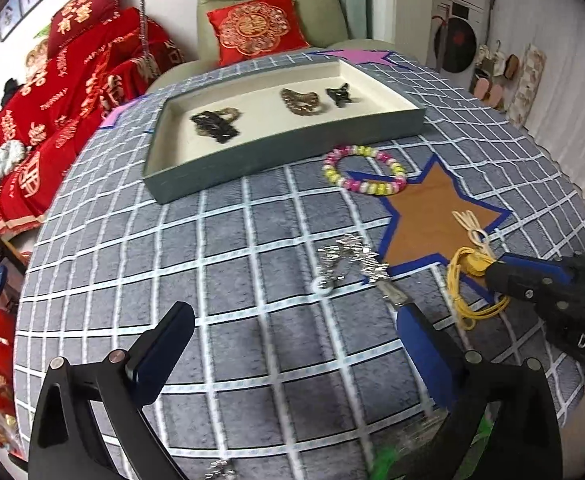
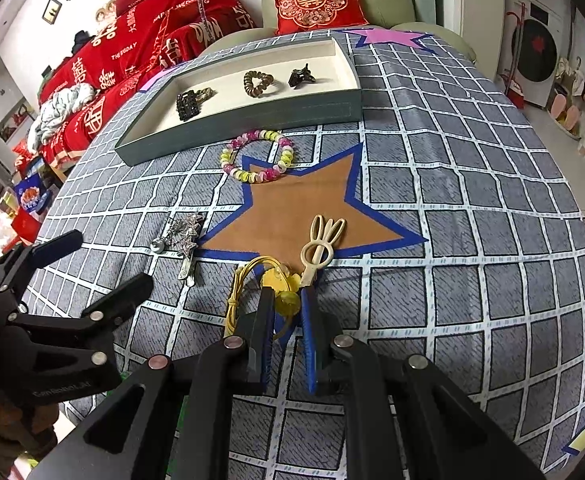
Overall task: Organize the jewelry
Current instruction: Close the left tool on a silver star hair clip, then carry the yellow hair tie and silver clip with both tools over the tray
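The jewelry is maybe half sorted: three pieces sit in the tray point(image 2: 252, 114), while the beaded bracelet point(image 2: 257, 156), silver star clip point(image 2: 184, 240), cream clip point(image 2: 321, 246) and yellow hair tie point(image 2: 280, 290) stay on the tablecloth, the right gripper point(image 2: 286, 304) clenched on that tie, the left gripper point(image 1: 292, 340) wide open and empty.

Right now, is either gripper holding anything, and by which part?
The right gripper is shut on the yellow hair tie, pinching its round yellow charm. The left gripper is open and holds nothing.
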Available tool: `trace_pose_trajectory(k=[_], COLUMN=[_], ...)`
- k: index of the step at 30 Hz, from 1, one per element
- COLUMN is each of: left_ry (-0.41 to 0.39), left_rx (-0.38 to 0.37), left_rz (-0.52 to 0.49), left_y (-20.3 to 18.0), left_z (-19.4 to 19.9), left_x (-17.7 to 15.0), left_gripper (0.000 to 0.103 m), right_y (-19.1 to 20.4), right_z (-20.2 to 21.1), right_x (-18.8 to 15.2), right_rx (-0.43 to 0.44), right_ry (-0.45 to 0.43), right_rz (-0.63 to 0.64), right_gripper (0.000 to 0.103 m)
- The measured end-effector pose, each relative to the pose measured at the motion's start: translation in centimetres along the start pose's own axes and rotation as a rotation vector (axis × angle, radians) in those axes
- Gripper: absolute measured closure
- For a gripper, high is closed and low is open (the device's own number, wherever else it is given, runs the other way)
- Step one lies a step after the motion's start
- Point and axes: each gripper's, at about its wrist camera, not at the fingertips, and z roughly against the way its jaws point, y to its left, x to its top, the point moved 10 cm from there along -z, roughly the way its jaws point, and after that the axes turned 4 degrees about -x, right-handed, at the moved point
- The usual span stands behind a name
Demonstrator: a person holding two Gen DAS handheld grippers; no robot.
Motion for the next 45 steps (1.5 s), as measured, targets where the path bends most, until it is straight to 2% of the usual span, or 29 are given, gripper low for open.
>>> trace_pose_trajectory(k=[2,3,5,7,9,10,12,13,14,17,22,32,45], left_ry=[0.007,0.01,0.017,0.018,0.037,0.051,0.07,0.059,0.06,0.052,0.024,-0.038,-0.109], left_rx=[-0.027,-0.034,-0.051,-0.065,-0.073,-0.074,-0.078,-0.093,-0.101,-0.095,-0.144,-0.159,-0.169], left_rz=[-0.017,-0.026,-0.045,-0.061,-0.075,-0.079,-0.078,-0.073,-0.073,-0.092,-0.043,-0.004,0.013], left_y=[-0.9,-1.3,-2.5,-3.5,-4.3,-4.6,-5.0,-5.1,-5.3,-5.5,-4.9,-3.0,-1.0], left_z=[-0.2,-0.2,-0.4,-0.6,-1.1,-1.5,-2.1,-2.0,-2.0,-1.9,-0.6,2.4,5.1], left_x=[0.1,0.2,0.4,0.6,0.6,0.5,0.3,0.4,0.3,0.3,0.1,0.7,2.7], left_gripper=[0.0,0.006,0.007,0.011,0.028,0.031,0.049,0.055,0.067,0.084,0.084,0.084,0.084], right_y=[-0.1,-0.2,-0.4,-0.6,-0.9,-0.9,-1.2,-1.3,-1.5,-1.9,-2.0,-1.3,-0.4], right_z=[0.0,0.0,0.0,0.0,0.1,0.1,0.3,0.3,0.4,0.6,1.3,3.1,4.6], right_x=[-0.1,-0.2,-0.3,-0.4,-0.4,-0.5,-0.5,-0.5,-0.5,-0.6,-0.5,-0.2,2.3], right_rx=[0.002,0.002,0.003,0.009,0.011,0.011,0.013,0.014,0.015,0.02,0.052,0.087,0.111], right_ry=[0.002,0.003,0.005,0.006,0.005,0.005,0.003,0.002,0.001,0.002,-0.002,-0.025,-0.068], right_rz=[-0.003,-0.004,-0.01,-0.019,-0.023,-0.025,-0.028,-0.029,-0.032,-0.039,-0.058,-0.05,-0.056], right_gripper=[0.089,0.089,0.089,0.089,0.089,0.089,0.089,0.089,0.089,0.089,0.089,0.089,0.089])
